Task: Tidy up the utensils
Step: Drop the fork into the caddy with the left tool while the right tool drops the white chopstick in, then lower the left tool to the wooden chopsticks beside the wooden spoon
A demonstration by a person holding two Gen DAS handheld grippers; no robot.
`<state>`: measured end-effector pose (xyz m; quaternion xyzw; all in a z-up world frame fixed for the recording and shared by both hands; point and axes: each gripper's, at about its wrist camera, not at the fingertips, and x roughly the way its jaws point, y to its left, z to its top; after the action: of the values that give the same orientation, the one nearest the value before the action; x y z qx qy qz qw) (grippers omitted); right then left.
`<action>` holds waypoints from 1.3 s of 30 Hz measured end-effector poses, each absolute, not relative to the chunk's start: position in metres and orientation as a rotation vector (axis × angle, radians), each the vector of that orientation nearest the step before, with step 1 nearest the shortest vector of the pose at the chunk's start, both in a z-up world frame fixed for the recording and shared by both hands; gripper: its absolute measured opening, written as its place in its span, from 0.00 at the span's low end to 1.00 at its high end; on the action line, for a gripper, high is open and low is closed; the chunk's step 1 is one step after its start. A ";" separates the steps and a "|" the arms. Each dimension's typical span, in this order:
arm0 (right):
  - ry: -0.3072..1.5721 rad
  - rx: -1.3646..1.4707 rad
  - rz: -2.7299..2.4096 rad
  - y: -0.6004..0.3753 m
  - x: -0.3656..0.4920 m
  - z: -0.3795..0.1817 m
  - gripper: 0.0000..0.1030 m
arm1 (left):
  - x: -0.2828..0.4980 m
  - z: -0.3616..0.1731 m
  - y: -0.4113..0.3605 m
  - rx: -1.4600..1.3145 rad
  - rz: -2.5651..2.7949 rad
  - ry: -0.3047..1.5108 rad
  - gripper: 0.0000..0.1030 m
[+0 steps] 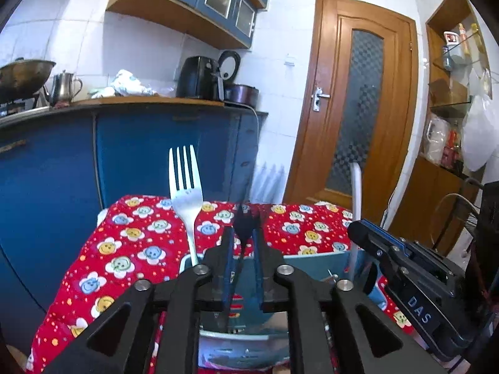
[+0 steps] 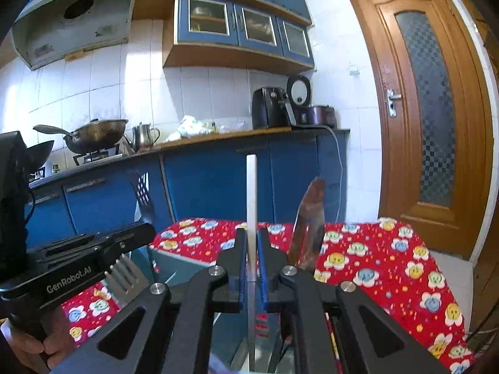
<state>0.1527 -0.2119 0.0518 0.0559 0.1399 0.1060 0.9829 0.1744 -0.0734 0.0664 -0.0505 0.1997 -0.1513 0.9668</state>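
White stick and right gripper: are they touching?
Cannot tell. The right wrist view shows the white stick between the pads of the right gripper, but neither contact nor gap shows plainly.

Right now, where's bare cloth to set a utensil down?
Free: the red flowered cloth right of the right gripper, toward the door; also left of the fork. Crowded: the blue holder between both grippers.

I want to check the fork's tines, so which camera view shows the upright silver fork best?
The left wrist view: the fork stands upright there, all its tines sharp against the blue cabinet. In the right wrist view, only grey tines show beside the left gripper, probably the same fork, with the handle hidden.
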 end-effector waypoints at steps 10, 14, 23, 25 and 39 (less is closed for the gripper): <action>0.254 0.158 0.219 -0.211 0.126 0.064 0.33 | 0.150 0.077 -0.076 -0.084 -0.343 0.423 0.41; 0.234 0.166 0.224 -0.209 0.110 0.074 0.34 | 0.139 0.083 -0.071 -0.097 -0.347 0.425 0.42; 0.222 0.193 0.210 -0.210 0.071 0.088 0.36 | 0.114 0.094 -0.054 -0.128 -0.359 0.433 0.42; 0.231 0.202 0.205 -0.211 0.065 0.090 0.36 | 0.108 0.096 -0.050 -0.136 -0.363 0.442 0.42; 0.308 0.242 0.173 -0.216 0.011 0.083 0.36 | 0.067 0.094 -0.042 -0.101 -0.351 0.518 0.42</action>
<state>0.0108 -0.2156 0.0834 0.1202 0.1529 0.0858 0.9771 0.0672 -0.0416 0.0939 -0.0495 0.2546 -0.1727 0.9502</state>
